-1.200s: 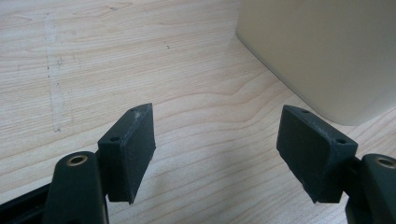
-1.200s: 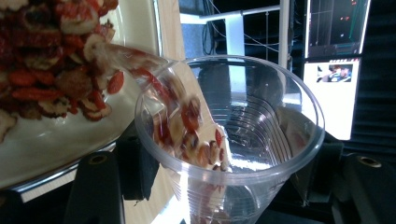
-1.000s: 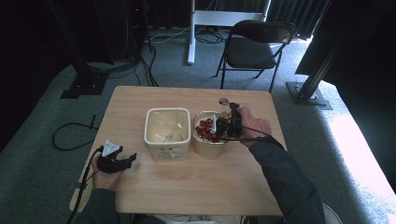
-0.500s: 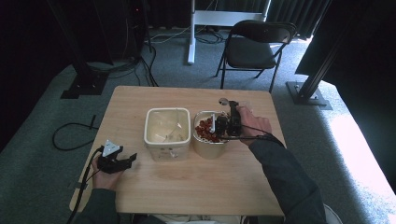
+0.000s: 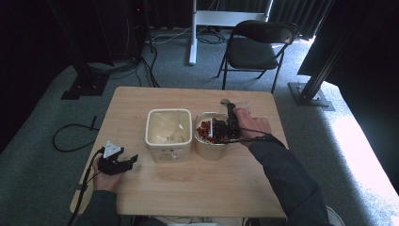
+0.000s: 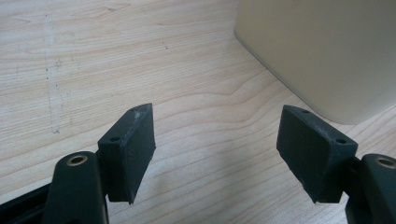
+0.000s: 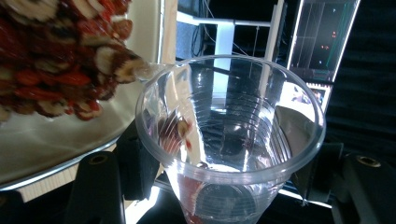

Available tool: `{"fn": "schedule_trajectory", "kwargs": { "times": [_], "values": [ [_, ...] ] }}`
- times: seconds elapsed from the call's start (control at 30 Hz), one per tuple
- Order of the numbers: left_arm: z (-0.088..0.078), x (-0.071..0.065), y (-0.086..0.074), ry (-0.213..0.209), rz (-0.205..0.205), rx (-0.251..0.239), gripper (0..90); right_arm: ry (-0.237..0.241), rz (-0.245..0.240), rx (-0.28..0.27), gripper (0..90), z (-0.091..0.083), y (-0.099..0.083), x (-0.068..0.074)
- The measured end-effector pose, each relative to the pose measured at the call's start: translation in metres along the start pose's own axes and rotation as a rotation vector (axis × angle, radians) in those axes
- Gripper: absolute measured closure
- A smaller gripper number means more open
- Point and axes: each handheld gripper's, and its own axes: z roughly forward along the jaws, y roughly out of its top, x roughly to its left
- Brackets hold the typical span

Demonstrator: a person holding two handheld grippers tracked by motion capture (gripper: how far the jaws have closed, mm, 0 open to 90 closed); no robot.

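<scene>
Cream tubs (image 5: 168, 133): two; cup (image 7: 229, 140): one.

Ahead of my left gripper (image 6: 217, 158) bare table (image 6: 116, 60) runs free to the front and left; the cream tub's (image 6: 322, 51) wall blocks forward-right. My right gripper (image 7: 224, 186) is crowded: the clear cup (image 7: 233, 140) stands between its jaws, with the red-filled tub (image 7: 60, 93) pressing close on its left.

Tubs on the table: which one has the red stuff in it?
The right tub, under the right gripper and its clear cup. It holds red and brown pieces; the left tub beside it looks pale inside, contents unclear.
</scene>
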Motion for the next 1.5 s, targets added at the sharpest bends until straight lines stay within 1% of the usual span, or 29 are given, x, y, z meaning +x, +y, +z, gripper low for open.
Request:
{"fn": "schedule_trajectory", "kwargs": {
  "times": [0.1,0.13,0.2,0.23,0.27,0.33,0.37,0.5,0.63,0.7,0.73,0.8,0.83,0.87,0.9,0.97,1.0,1.07,1.13,1.2,1.23,1.27,1.3,1.33,1.37,1.4,1.43,1.47,1.5],
  "values": [
    [0.001,0.000,0.000,0.000,0.003,0.006,28.6,-0.014,-0.011,0.029,35.3,0.003,0.000,0.000],
    [0.001,0.000,0.000,0.000,0.003,0.006,28.6,-0.011,-0.015,0.022,35.3,0.002,0.002,0.001],
    [0.000,0.000,0.000,0.001,0.001,0.003,28.6,-0.011,-0.040,0.000,35.4,-0.002,0.006,0.002],
    [0.000,0.000,0.000,0.001,0.000,0.001,28.6,-0.010,-0.041,-0.003,35.4,-0.002,0.006,0.002],
    [-0.001,0.000,0.000,0.002,0.002,0.000,28.6,-0.011,-0.031,-0.001,35.4,-0.002,0.004,0.001],
    [0.000,0.000,0.000,0.000,0.001,-0.001,28.6,-0.013,-0.019,0.024,35.4,0.001,0.000,-0.001],
    [0.000,0.000,0.000,-0.001,0.000,0.001,28.6,-0.015,-0.020,0.032,35.4,0.002,0.000,-0.001],
    [0.000,0.000,0.000,0.001,0.002,0.000,28.6,-0.015,-0.053,0.006,35.5,-0.003,0.004,0.003],
    [0.000,0.000,0.000,-0.001,0.001,0.002,28.6,-0.020,-0.033,0.038,35.5,0.002,-0.001,0.000],
    [0.001,0.000,0.000,0.000,0.004,0.006,28.6,-0.017,-0.052,0.010,35.5,-0.002,0.005,0.002],
    [0.001,-0.001,0.000,0.001,0.006,0.005,28.6,-0.021,-0.076,-0.015,35.6,-0.005,0.008,0.003],
    [0.000,-0.001,0.000,0.000,0.005,0.000,28.6,-0.025,-0.064,-0.006,35.6,-0.004,0.006,0.002],
    [0.000,-0.001,0.000,0.001,0.004,-0.002,28.7,-0.026,-0.050,0.012,35.5,-0.001,0.004,0.000],
    [0.000,-0.001,0.000,0.001,0.004,-0.002,28.7,-0.026,-0.050,0.012,35.5,-0.001,0.004,0.000],
    [0.001,0.000,0.000,-0.002,0.003,0.005,28.7,-0.028,-0.043,0.028,35.6,0.001,0.002,0.000],
    [0.001,-0.001,0.000,0.000,0.008,0.008,28.6,-0.027,-0.087,-0.012,35.7,-0.005,0.008,0.005],
    [0.001,-0.001,0.000,0.000,0.005,0.004,28.6,-0.032,-0.090,-0.026,35.7,-0.008,0.008,0.006],
    [0.000,-0.001,0.000,0.000,0.005,0.002,28.6,-0.037,-0.082,-0.022,35.7,-0.007,0.007,0.004],
    [0.000,0.000,0.000,-0.002,0.002,0.000,28.6,-0.039,-0.038,0.016,35.7,-0.001,0.002,-0.002],
    [0.000,-0.001,0.000,-0.001,0.003,0.004,28.6,-0.040,-0.076,-0.020,35.8,-0.006,0.006,0.001],
    [0.000,-0.001,0.000,-0.001,0.005,0.003,28.6,-0.047,-0.071,-0.023,35.8,-0.008,0.007,0.001],
    [0.000,-0.001,0.000,-0.002,0.006,0.001,28.6,-0.050,-0.055,-0.019,35.8,-0.007,0.006,-0.001],
    [0.000,-0.001,0.000,-0.002,0.005,-0.002,28.6,-0.053,-0.036,-0.004,35.8,-0.005,0.005,-0.003],
    [0.000,-0.001,0.000,-0.002,0.006,0.002,28.6,-0.054,-0.050,0.000,35.8,-0.005,0.005,-0.002],
    [0.000,-0.001,0.000,-0.001,0.007,0.004,28.6,-0.052,-0.087,-0.006,35.8,-0.006,0.007,0.001],
    [0.000,-0.001,0.000,-0.002,0.007,0.002,28.6,-0.062,-0.103,-0.009,35.8,-0.007,0.007,0.003],
    [0.000,-0.001,0.000,-0.002,0.006,0.001,28.6,-0.065,-0.081,0.001,35.9,-0.007,0.007,0.001],
    [0.000,-0.001,0.000,-0.002,0.006,0.002,28.6,-0.056,-0.062,0.000,35.9,-0.006,0.007,0.000],
    [0.000,-0.001,0.000,0.000,0.006,0.004,28.6,-0.052,-0.083,-0.002,35.9,-0.005,0.007,0.001]
  ]
}}
